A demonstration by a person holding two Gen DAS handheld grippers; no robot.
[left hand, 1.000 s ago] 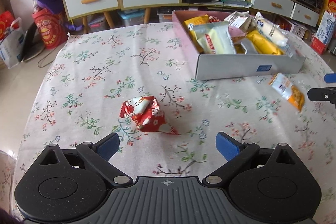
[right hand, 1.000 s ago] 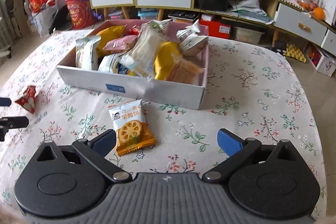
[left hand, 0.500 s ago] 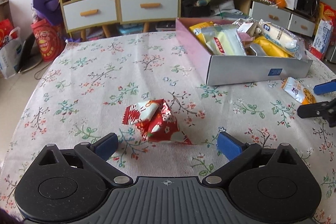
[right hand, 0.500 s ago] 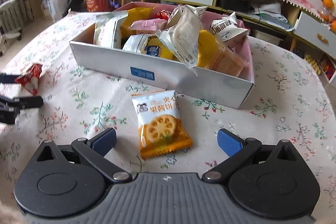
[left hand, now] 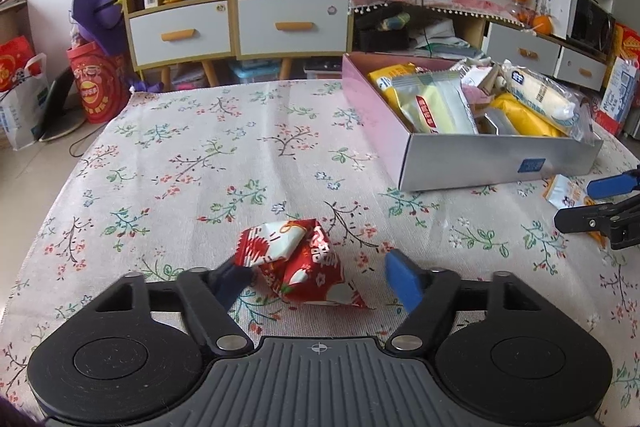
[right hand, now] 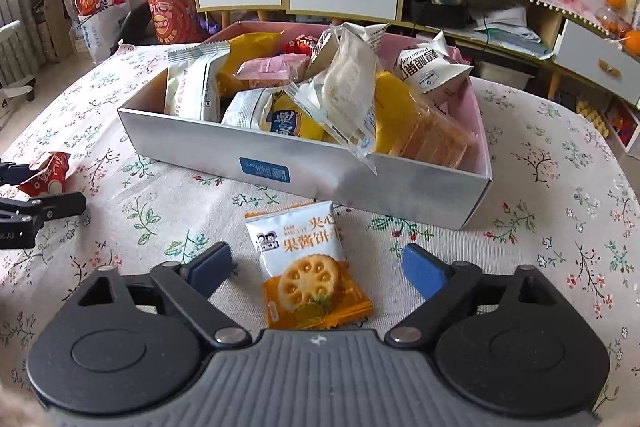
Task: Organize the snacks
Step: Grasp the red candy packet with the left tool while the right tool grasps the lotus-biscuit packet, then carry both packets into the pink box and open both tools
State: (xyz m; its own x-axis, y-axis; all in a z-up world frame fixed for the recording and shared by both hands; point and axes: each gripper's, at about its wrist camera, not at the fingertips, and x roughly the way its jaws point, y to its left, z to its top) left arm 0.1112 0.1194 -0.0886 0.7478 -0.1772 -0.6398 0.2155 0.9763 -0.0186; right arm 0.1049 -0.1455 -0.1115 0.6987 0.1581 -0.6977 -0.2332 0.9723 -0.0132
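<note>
Red-and-white crinkly foil snack packet (left hand: 298, 265) is lying puffed and folded on the floral tablecloth (left hand: 192, 163), sitting between the spread blue-padded jaws of the left gripper (left hand: 320, 277), left pad touching its edge. The right gripper (right hand: 316, 269) is also gaping wide around a flat orange-and-white jam biscuit packet (right hand: 308, 271) lying just in front of the silver cardboard box (right hand: 360, 179). The box, pink inside, is holding a heap of glossy wrapped snacks, with wooden drawer shelving (left hand: 240, 23) standing behind the table.

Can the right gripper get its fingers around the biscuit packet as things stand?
Probably yes: the right gripper is open, the biscuit packet lies flat between its fingers, and nothing covers it.
</note>
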